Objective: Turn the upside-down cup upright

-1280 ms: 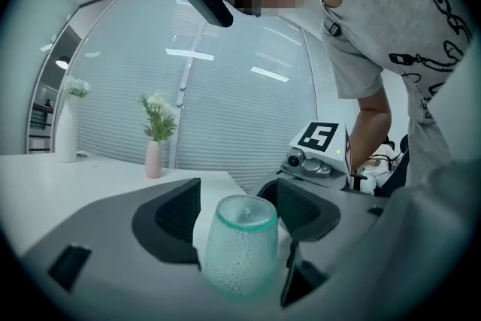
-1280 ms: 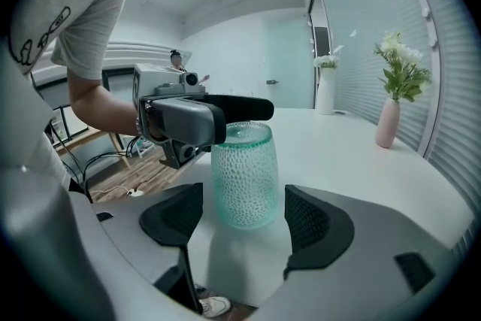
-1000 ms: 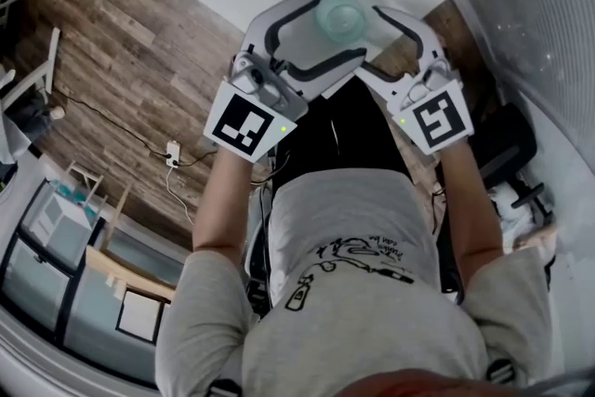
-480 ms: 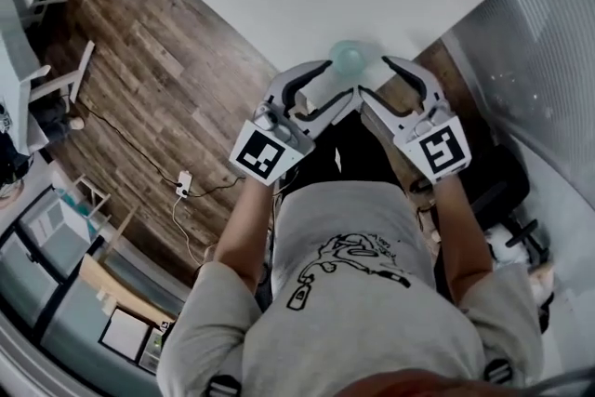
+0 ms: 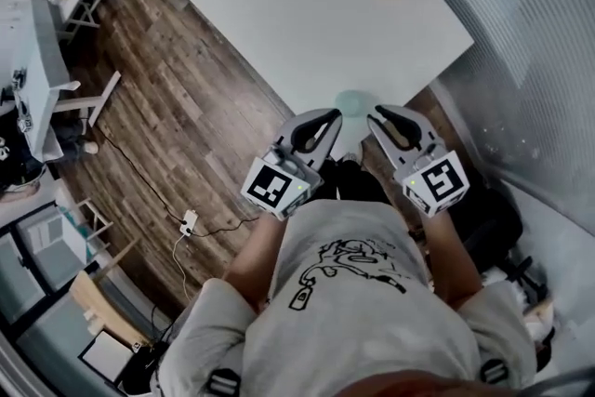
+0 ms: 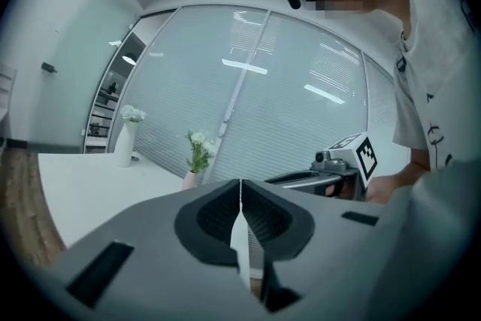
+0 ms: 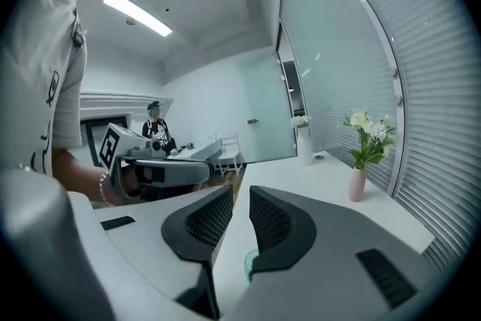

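The pale teal translucent plastic cup point(image 5: 355, 101) stands at the near edge of the white counter point(image 5: 307, 14). From the head view it shows end-on as a round disc, so its long axis runs straight up and down. Whether its mouth or its base faces up cannot be made out, so the scene fits a cup waiting to be flipped as well as one already set upright.

On the left, the left claw point(image 5: 327, 121) is clenched on nothing. Its own view shows the two dark ribbed pads point(image 6: 259, 218) meeting along one seam, and the cup is out of sight there.

The cup sits between the two claw tips and just ahead of them.

On the right, the right claw point(image 5: 379, 118) has just been closing, with only a narrow slit left between its pads point(image 7: 270, 222) and nothing in that slit. In its own view a sliver of the cup point(image 7: 247, 264) peeks out low beneath the jaws, so the cup lies below and slightly forward of this claw.

Both tips flank the cup closely, and the right one looks a shade nearer. Neither claw touches it.
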The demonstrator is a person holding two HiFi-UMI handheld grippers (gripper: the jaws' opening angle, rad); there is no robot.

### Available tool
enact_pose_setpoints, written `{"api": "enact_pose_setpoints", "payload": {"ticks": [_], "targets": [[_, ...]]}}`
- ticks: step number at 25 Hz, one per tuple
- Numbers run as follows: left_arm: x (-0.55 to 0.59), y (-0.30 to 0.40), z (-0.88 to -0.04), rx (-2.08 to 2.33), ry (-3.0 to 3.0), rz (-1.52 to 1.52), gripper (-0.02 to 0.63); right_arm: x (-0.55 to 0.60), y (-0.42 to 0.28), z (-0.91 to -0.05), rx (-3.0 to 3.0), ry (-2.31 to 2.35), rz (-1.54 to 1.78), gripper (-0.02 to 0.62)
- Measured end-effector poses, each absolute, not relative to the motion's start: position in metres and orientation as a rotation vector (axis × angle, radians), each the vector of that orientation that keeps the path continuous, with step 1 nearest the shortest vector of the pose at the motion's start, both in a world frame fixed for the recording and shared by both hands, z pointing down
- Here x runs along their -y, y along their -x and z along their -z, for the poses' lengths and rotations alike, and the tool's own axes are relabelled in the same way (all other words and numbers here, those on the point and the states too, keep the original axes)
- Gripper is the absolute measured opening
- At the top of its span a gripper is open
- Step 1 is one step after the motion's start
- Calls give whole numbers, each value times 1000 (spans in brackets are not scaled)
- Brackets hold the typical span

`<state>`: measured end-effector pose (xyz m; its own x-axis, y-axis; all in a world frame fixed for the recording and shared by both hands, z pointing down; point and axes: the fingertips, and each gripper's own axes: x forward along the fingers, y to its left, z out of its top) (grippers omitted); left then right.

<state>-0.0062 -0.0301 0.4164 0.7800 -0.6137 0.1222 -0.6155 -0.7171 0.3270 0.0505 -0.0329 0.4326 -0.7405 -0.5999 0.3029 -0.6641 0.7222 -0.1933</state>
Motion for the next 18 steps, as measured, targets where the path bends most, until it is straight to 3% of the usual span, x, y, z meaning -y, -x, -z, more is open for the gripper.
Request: {"api": "enact_pose_setpoints", "payload": {"ticks": [18], "targets": [[17, -3, -323, 1024, -2621, 112, 2, 25, -48, -328, 2857, -1033, -402, 63]]}}
